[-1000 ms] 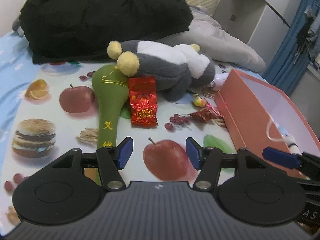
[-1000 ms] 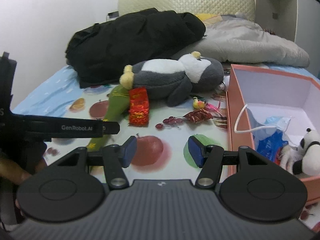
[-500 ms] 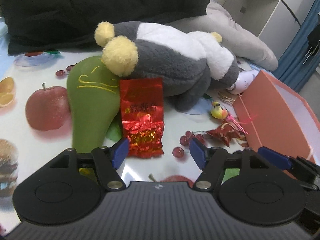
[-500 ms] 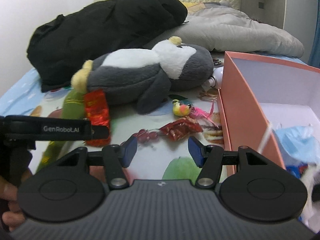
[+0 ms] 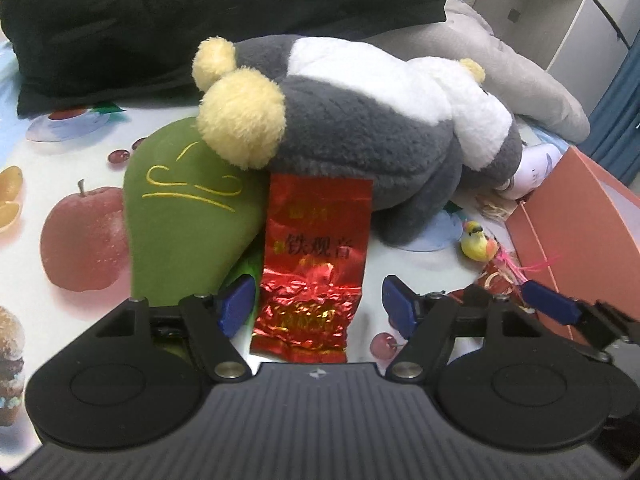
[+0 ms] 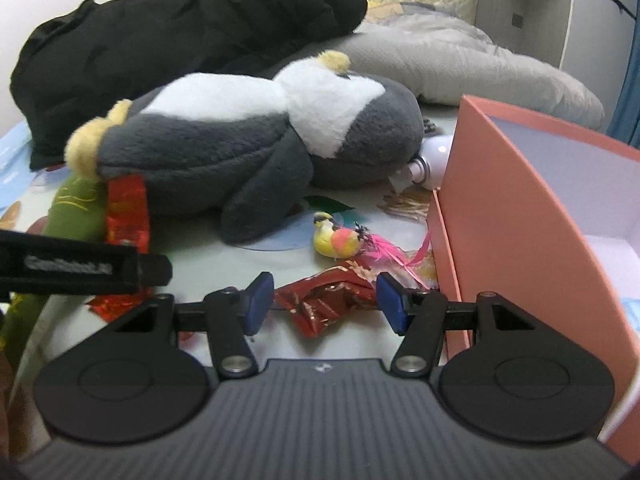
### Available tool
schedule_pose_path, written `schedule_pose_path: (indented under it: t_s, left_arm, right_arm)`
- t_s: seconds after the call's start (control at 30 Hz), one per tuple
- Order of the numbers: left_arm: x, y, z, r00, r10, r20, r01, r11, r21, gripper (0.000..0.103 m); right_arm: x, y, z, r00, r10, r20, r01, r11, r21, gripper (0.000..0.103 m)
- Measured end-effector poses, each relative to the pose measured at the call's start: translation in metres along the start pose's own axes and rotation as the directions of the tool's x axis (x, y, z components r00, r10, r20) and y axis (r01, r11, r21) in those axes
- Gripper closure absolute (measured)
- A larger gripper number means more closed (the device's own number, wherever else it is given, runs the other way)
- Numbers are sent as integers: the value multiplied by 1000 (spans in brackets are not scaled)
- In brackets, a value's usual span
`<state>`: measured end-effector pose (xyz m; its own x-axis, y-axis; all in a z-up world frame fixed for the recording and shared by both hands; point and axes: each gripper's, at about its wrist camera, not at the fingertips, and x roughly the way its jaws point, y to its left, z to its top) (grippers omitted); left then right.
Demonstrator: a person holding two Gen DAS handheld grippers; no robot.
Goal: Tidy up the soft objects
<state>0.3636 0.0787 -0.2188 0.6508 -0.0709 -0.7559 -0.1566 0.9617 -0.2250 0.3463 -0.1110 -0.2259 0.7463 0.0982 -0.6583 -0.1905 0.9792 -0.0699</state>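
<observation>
My left gripper [image 5: 318, 306] points down at a red foil tea packet [image 5: 316, 258] lying flat on the fruit-printed cloth [image 5: 80, 236]. My jaws have just been opening; the packet's lower half sits between my blue pads [image 5: 236, 306], which stand clear of its edges. Left of the packet, touching it, lies a green plush paddle [image 5: 184, 216] with yellow stitching. Behind both rests a grey-and-white plush penguin [image 5: 372, 132] on its side, its yellow feet over the paddle's top. A small yellow toy bird [image 5: 478, 242] lies at right, near the pink box [image 5: 580, 232]. A blue pad of my right gripper [image 5: 550, 306] shows at right. Black clothing [image 5: 200, 16] lies behind.
</observation>
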Motion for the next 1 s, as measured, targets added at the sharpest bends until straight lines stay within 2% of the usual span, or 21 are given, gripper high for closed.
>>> schedule_pose_path:
  t_s: [0.13, 0.27, 0.37, 0.53, 1.0]
  left_arm:
    - [2, -2, 1, 1000, 8, -7, -8, 999, 34, 30]
    - [2, -3, -1, 1000, 24, -7, -24, 997, 70, 43]
    - [-1, 0, -2, 1000, 1, -5, -1, 998, 69, 44]
    - [-8, 3, -6, 1000, -24, -10, 24, 999, 44, 44]
    - [-53, 6, -42, 999, -34, -35, 34, 999, 15, 44]
  right_arm:
    - [9, -4, 0, 999, 33, -4, -33, 999, -4, 41]
    - [11, -2, 1, 999, 39, -17, -39, 999, -29, 42]
    - [11, 4, -1, 999, 35, -36, -37, 998, -60, 45]
    - [4, 5, -3, 997, 53, -56, -55, 997, -46, 48]
    - [-45, 15, -30, 992, 85, -95, -91, 993, -70, 50]
